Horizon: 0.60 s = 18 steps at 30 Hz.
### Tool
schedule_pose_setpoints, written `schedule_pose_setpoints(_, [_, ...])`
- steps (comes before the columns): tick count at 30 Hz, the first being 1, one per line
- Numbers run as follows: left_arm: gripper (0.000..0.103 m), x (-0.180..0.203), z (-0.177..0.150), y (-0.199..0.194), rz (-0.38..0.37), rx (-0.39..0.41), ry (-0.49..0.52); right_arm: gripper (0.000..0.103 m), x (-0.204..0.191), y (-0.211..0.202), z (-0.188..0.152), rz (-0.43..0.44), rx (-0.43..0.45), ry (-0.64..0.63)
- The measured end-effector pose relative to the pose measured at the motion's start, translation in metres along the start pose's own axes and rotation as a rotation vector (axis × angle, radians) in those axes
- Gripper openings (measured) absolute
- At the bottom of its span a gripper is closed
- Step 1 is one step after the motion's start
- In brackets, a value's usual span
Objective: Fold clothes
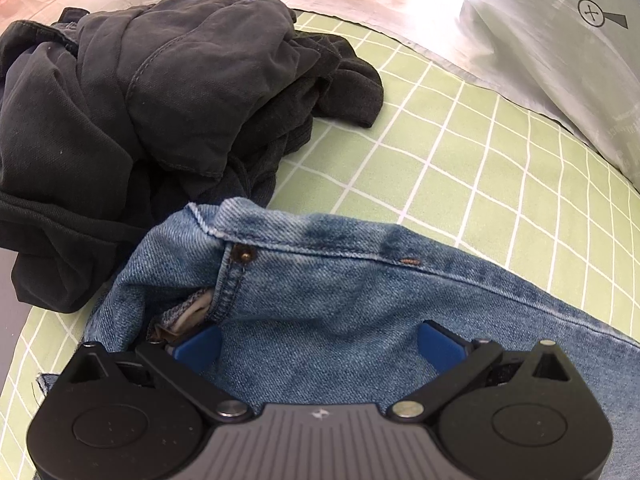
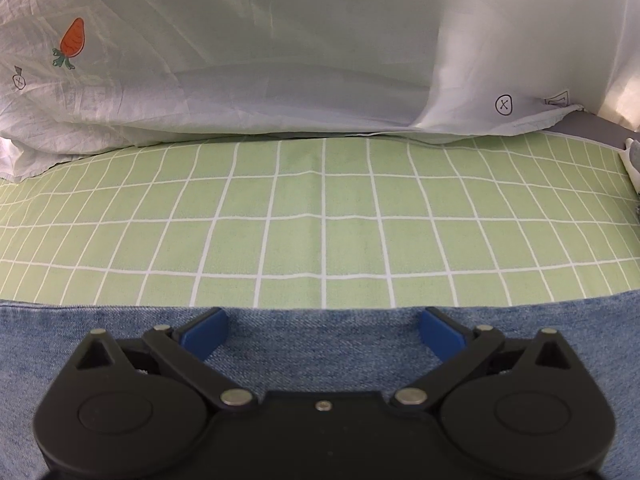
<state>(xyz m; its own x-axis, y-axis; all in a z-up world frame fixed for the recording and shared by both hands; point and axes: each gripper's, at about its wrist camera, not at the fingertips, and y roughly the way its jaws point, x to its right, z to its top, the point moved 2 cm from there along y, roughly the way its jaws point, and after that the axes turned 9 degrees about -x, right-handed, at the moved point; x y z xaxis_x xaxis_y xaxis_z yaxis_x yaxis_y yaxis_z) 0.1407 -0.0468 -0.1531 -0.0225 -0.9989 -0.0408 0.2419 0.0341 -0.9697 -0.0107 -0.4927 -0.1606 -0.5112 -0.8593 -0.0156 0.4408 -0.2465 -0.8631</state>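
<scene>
Blue jeans (image 1: 340,300) run off frame bottom and right, far end unseen. Dark clothes heap (image 1: 152,112) cut by left edge. White object (image 2: 632,158) at right edge, too clipped to identify.

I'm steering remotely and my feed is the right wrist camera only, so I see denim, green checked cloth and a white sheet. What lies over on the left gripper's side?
Observer: A crumpled heap of dark clothes sits on the green checked cloth, beyond the jeans.
Operator: Does that heap touch the jeans?
Observer: In the left wrist view its near edge meets or overlaps the denim's upper corner; I cannot tell which lies on top.
Operator: Which part of the jeans is under the left gripper?
Observer: The left gripper is open over a stitched seam area with a copper rivet and a pocket opening.
</scene>
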Motion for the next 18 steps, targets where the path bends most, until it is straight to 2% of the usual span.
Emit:
schedule_pose_setpoints(5, [0.103, 0.001, 0.008, 0.002, 0.017, 0.019, -0.033, 0.103, -0.002, 0.007, 0.01, -0.003, 0.014, 0.004])
schedule_pose_setpoints(11, [0.103, 0.002, 0.016, 0.003, 0.035, 0.007, -0.098, 0.103, -0.008, 0.022, 0.033, 0.009, 0.016, -0.02])
schedule_pose_setpoints(15, [0.103, 0.005, 0.008, -0.001, 0.033, -0.002, -0.046, 0.103, -0.01, 0.023, 0.037, -0.001, -0.002, -0.027])
schedule_pose_setpoints(18, [0.103, 0.009, -0.006, -0.011, 0.013, -0.009, 0.025, 0.101, -0.008, 0.007, 0.016, -0.054, 0.018, -0.038])
